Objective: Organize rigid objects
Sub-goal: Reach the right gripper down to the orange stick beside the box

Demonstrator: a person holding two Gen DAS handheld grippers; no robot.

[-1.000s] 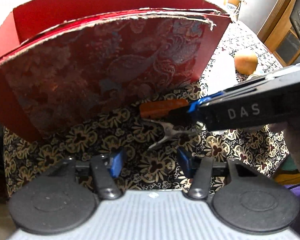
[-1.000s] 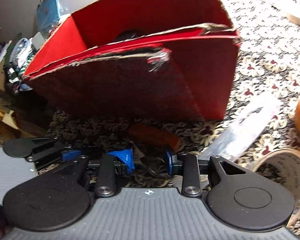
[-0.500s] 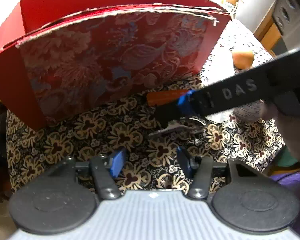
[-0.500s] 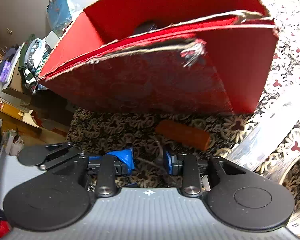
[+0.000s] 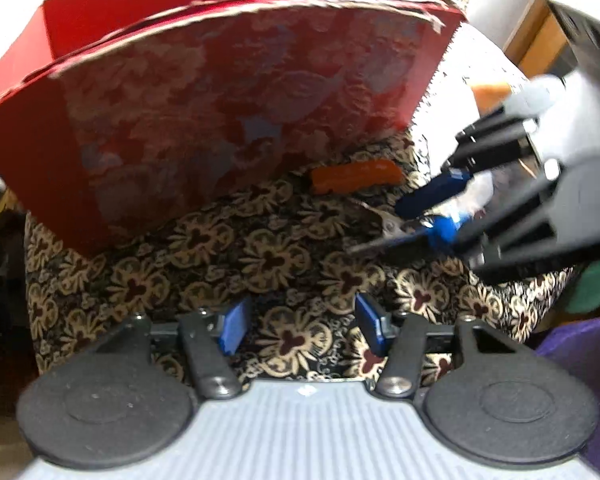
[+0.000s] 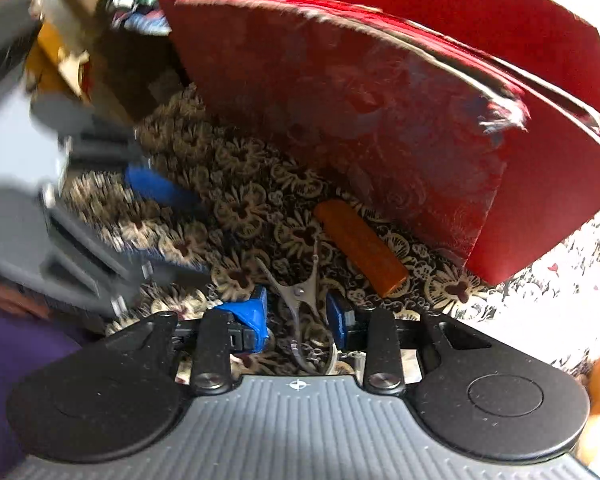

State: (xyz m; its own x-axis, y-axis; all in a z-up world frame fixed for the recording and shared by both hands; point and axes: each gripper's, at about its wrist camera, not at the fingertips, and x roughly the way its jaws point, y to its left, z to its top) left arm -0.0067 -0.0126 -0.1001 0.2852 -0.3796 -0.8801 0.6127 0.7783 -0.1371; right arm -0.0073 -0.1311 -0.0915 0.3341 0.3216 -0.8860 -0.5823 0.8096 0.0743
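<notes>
The little metal scissors [image 6: 300, 300] are sitting between the blue pads of the right gripper [image 6: 298, 316], loop handles back in the jaws and blades splayed out toward the far side. In the left wrist view they're hanging just above the floral tablecloth [image 5: 204, 256], over on the right. The jaws are narrow and have just been opening a touch with the scissors between them; the pads look like they're still pinching the handles, but it's blurry, so I'm not swearing to it.

Just past the blade tips an orange block [image 6: 360, 248] is lying flat on the cloth, right at the foot of the red box [image 6: 380, 128], which is standing open-topped at the far side. The left gripper [image 5: 300, 324] is hanging near the cloth with its jaws wide and nothing in them.

My guess is the scissors are headed for the box. I'd keep the squeeze steady on those loops, since thin metal pivots easily, lift well clear of the torn front flap, and drop them in blades-first so they aren't snagging the cardboard edge.

Writing-wise, I'm not reading anything here: too much motion blur on the gripper bodies.
</notes>
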